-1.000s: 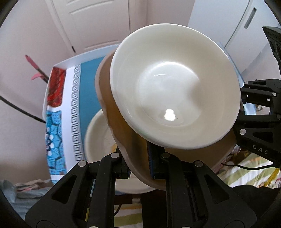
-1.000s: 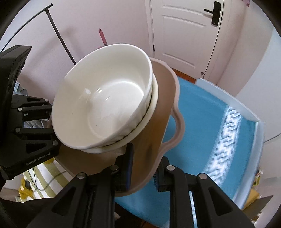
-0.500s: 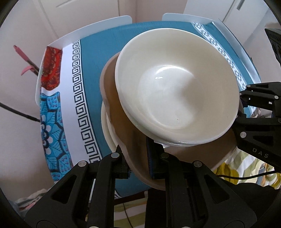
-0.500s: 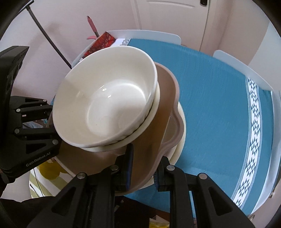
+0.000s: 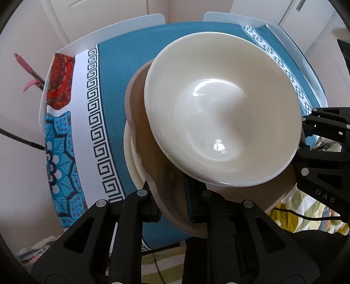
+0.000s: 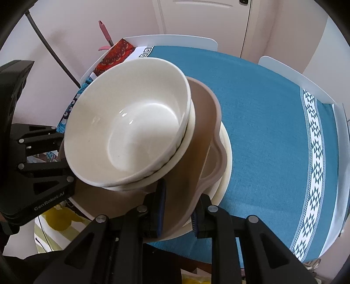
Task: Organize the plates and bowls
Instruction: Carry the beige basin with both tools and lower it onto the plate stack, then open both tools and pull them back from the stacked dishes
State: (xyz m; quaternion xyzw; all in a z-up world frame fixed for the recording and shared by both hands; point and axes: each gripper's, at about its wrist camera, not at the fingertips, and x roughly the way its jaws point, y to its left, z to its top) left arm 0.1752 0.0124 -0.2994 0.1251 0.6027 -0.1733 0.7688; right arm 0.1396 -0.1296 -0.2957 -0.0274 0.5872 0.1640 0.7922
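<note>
Two nested white bowls (image 5: pixel 221 113) (image 6: pixel 129 131) sit on a brown wavy-rimmed plate (image 5: pixel 142 139) (image 6: pixel 201 135). My left gripper (image 5: pixel 172 203) is shut on the near rim of the brown plate. My right gripper (image 6: pixel 178 207) is shut on its opposite rim. The brown plate hangs tilted just above a cream plate (image 5: pixel 129 157) (image 6: pixel 226 157) that lies on the blue tablecloth (image 5: pixel 113 65) (image 6: pixel 273 122). Whether the two plates touch is hidden.
The table has a white raised edge (image 5: pixel 122 30) (image 6: pixel 284 67). The cloth has a white key-pattern band (image 5: pixel 96 113) and a white triangle band (image 6: pixel 315 153). A white door (image 6: pixel 196 19) and walls stand behind. Striped bedding (image 5: pixel 301 209) lies below the table edge.
Both grippers tipped down and lowered the brown plate with its bowls toward the table. The stack now sits right over the cream plate.
</note>
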